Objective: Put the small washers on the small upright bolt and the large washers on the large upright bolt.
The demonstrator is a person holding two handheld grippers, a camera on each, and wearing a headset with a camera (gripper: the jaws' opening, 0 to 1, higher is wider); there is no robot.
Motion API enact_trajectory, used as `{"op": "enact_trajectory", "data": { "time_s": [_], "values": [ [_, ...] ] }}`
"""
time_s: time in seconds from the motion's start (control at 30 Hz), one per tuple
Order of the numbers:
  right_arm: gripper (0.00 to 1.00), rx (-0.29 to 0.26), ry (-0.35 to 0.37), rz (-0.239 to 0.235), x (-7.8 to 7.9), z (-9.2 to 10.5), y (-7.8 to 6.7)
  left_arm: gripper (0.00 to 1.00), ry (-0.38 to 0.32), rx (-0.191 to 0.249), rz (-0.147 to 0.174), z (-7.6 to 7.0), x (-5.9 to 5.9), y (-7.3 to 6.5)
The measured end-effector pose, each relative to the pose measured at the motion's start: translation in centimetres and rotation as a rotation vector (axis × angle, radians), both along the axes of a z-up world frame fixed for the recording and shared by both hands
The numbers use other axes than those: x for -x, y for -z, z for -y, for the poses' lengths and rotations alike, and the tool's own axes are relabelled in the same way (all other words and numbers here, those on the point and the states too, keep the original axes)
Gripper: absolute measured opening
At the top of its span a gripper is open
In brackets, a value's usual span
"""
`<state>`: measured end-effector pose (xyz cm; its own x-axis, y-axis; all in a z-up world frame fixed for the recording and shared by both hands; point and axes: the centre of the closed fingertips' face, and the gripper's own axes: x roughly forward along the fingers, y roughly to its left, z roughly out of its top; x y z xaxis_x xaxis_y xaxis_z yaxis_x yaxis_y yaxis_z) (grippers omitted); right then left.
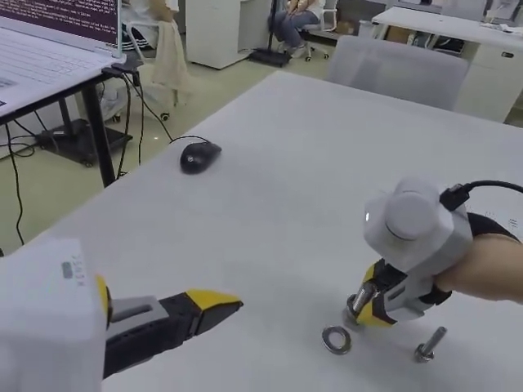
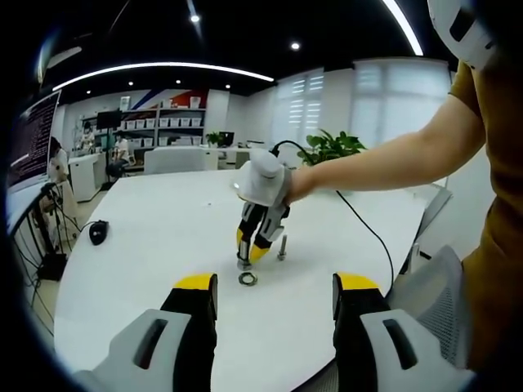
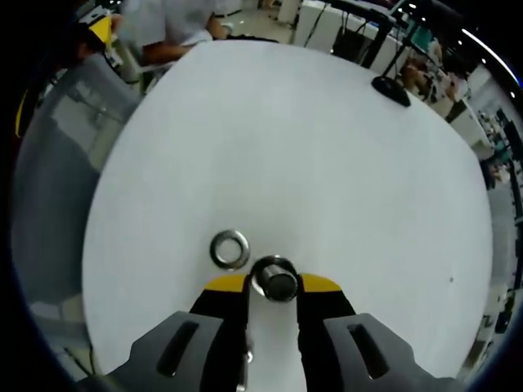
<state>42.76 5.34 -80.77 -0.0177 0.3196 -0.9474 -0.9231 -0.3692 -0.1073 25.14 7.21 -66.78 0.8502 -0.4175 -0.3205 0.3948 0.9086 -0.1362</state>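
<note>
My right gripper [image 1: 369,305] points down at the white table [image 1: 270,188], shut on a large steel bolt [image 1: 359,299]. The bolt's round end [image 3: 275,278] sits between the yellow fingertips [image 3: 225,284]. A large washer [image 1: 336,339] lies flat on the table just beside that bolt, also the washer [image 3: 230,249] and the washer [image 2: 247,278]. A small bolt [image 1: 430,344] stands a little to the right, slightly tilted, the same bolt [image 2: 282,247]. My left gripper [image 1: 214,304] hovers open at the near left with nothing between its fingers; from it I see the right gripper [image 2: 255,238].
A black mouse [image 1: 199,155] with its cable lies toward the table's far left edge. A grey chair [image 1: 400,69] stands behind the table. A side desk with a laptop [image 1: 49,41] is at the upper left. A person's arm [image 2: 384,159] reaches in from the right.
</note>
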Motion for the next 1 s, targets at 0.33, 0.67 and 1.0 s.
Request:
{"op": "enact_trajectory", "data": {
  "time_s": [0.33,0.67,1.0],
  "values": [
    [0.24,-0.013,-0.006,-0.015,0.4,0.3,0.2,0.56,-0.006,0.005,-0.014,-0.2,-0.1,0.5],
    [0.24,-0.026,-0.005,-0.009,0.2,1.1,0.0,0.56,0.004,0.004,-0.005,-0.1,-0.3,0.1],
    [0.24,-0.049,0.015,0.021,-0.2,1.9,-1.4,0.56,0.010,-0.009,0.002,0.1,-0.1,-0.3]
  ]
}}
